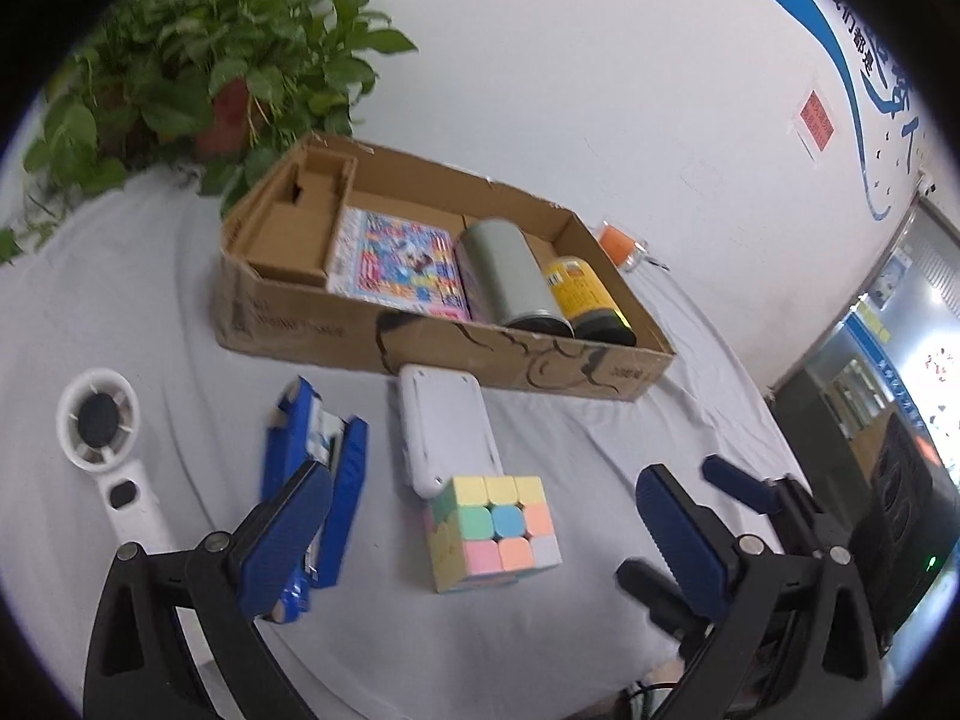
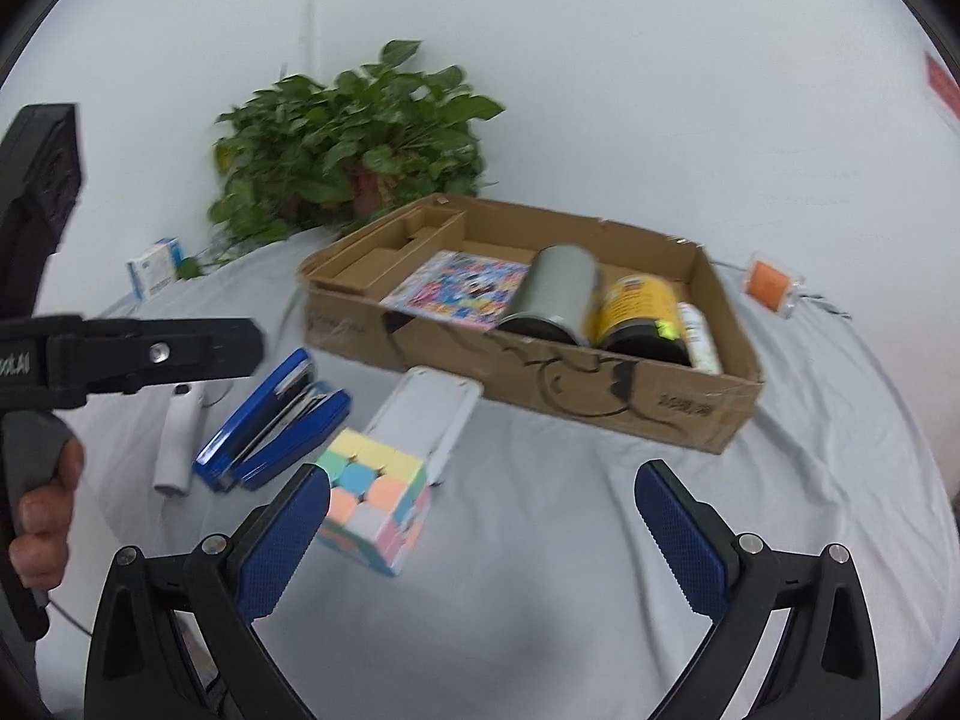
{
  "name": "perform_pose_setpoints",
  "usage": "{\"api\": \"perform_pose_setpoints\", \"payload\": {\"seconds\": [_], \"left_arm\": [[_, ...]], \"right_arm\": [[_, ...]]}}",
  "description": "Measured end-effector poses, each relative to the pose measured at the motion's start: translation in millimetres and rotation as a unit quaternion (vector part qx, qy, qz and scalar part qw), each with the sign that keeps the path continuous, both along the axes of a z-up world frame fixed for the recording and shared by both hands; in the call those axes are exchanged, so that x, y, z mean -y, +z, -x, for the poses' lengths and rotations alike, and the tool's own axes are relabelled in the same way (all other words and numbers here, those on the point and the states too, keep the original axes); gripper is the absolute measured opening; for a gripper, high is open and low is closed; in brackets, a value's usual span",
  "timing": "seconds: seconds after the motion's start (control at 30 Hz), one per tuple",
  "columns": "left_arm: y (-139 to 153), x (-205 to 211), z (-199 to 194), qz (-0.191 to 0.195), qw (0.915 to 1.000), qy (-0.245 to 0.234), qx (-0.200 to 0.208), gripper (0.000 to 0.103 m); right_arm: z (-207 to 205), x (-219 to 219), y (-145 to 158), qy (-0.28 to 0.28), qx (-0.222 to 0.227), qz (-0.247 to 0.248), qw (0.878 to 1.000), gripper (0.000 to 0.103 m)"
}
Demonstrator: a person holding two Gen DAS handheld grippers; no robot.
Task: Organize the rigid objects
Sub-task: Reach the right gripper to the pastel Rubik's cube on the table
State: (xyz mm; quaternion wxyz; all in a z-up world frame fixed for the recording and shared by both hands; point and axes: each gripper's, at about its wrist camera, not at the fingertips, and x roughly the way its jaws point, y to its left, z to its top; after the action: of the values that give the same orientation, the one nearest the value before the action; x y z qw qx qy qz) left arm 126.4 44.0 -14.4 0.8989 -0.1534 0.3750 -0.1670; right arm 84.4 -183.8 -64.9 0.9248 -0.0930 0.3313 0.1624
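Left tongs (image 1: 483,531) wide apart, holding nothing, low over the grey counter (image 1: 570,630). Right tongs (image 2: 483,531) wide apart too, empty.

Between the left fingers: a pastel cube (image 1: 495,531), sitting flat on the counter, no long side to speak of. Touching its far edge, a white flat device (image 1: 447,429), long side running from the cube up toward the cardboard box (image 1: 420,345), far end right at the box wall. Left of that, a blue stapler (image 1: 321,480), long side also running toward the box, partly hidden behind the left finger. Further left, a white handheld fan (image 1: 99,420), round head toward the box, handle toward the camera.

Inside the box: a colourful flat pack (image 1: 399,264) lying down, a grey can (image 1: 510,270) on its side, and a yellow can (image 1: 585,297) on its side, both with long sides pointing across the box, dark ends at the near wall. In the right view, a white tube (image 2: 699,339) beside the yellow can.

Beyond the box, an orange packet (image 1: 621,243) and a green plant (image 1: 198,72). In the right view, a small blue-white carton (image 2: 156,267) near the plant and a hand (image 2: 45,513) on the left handle.
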Motion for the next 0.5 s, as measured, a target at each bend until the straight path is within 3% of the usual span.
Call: {"api": "perform_pose_setpoints", "payload": {"seconds": [0.23,0.33,0.4,0.5], "left_arm": [[-28.1,12.8,-14.8,0.029,0.9968,-0.051,-0.054,0.082],[-44.3,16.5,-24.4,0.049,0.9933,-0.063,-0.084,0.071],[-53.4,19.4,-29.8,0.059,0.9906,-0.069,-0.102,0.060],[-63.6,24.1,-31.9,0.041,0.9902,-0.063,-0.117,0.053]], "right_arm": [[-5.0,-7.6,-40.5,0.100,-0.074,-0.056,0.991,0.098],[-14.4,-16.7,-53.8,0.116,-0.095,-0.068,0.986,0.083],[-23.4,-22.7,-62.4,0.125,-0.112,-0.076,0.983,0.063],[-37.3,-31.2,-77.4,0.122,-0.134,-0.066,0.981,0.055]]}}
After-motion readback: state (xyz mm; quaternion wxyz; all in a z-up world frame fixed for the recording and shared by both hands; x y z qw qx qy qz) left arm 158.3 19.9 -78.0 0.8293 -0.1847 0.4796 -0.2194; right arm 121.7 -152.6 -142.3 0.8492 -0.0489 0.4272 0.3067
